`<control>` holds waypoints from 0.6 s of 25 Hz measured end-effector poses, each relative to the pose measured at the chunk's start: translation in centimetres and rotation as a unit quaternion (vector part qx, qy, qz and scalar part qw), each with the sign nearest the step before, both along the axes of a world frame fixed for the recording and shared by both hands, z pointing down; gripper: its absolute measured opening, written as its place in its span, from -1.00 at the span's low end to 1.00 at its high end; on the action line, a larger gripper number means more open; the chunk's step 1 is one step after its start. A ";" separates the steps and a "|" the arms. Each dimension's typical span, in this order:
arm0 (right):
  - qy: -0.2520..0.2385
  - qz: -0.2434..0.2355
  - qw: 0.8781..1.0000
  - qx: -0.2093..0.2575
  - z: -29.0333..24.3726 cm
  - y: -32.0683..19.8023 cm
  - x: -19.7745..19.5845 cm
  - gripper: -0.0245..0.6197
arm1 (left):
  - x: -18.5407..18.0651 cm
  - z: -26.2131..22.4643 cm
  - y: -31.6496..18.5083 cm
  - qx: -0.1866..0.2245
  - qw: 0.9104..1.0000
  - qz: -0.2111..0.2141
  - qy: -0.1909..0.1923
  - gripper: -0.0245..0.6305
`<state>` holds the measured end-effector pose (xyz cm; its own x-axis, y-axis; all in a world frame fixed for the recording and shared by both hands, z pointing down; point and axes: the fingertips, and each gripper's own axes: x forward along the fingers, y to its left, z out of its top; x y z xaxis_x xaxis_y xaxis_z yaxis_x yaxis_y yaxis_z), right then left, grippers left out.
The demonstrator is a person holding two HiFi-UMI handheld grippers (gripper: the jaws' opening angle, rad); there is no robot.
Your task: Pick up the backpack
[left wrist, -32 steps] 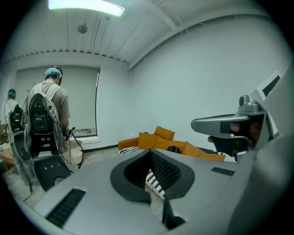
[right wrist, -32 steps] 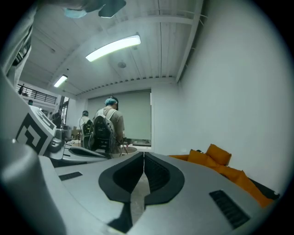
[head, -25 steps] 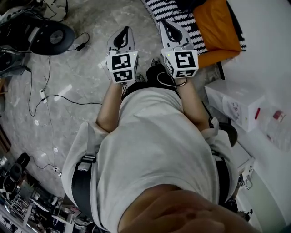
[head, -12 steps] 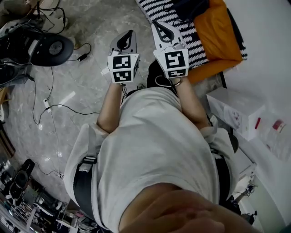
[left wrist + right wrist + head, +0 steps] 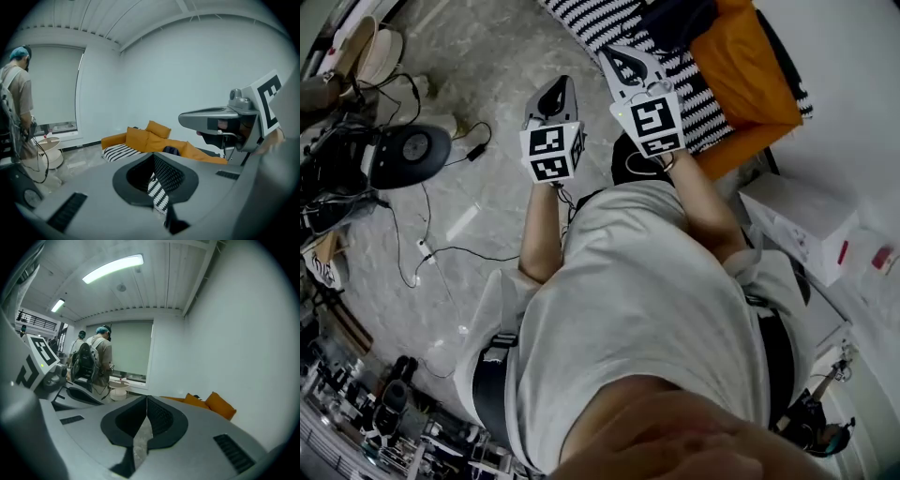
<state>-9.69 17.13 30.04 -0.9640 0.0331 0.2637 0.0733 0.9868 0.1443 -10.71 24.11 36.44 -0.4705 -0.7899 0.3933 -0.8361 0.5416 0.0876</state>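
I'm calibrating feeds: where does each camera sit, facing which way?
Head view: on the head, facing steeply down; shirt, forearms, left tool, right tool.
Left gripper view: on left tool, facing orange cushions; own shut jaws, right tool.
Right gripper view: on right tool, facing window; own shut jaws, left tool.
Shared: orange cushions, all three.

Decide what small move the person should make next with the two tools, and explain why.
The left tool and right tool are both shut and empty, held short of the dark bag-like thing lying on the striped mat. So the best next move is probably to carry them forward toward it, opening the jaws on the way.
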 end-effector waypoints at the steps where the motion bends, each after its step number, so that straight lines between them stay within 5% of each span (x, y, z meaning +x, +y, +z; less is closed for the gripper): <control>1: 0.001 0.006 1.000 -0.004 0.5 -1.4 -0.3 -0.80 | -0.7 0.4 -1.2 0.002 1.000 -0.003 0.006 -0.89; 6: 0.004 0.067 0.997 -0.023 3.9 -11.3 -0.4 -0.80 | -2.6 3.3 -10.3 -0.003 0.999 0.030 0.016 -0.89; 11: 0.014 0.108 0.993 -0.046 7.2 -19.3 2.6 -0.80 | 0.9 5.7 -19.5 -0.020 0.993 0.111 0.019 -0.89; 15: 0.042 0.146 0.988 -0.032 11.1 -23.5 4.1 -0.80 | 1.9 8.0 -22.0 -0.036 0.992 0.119 0.033 -0.89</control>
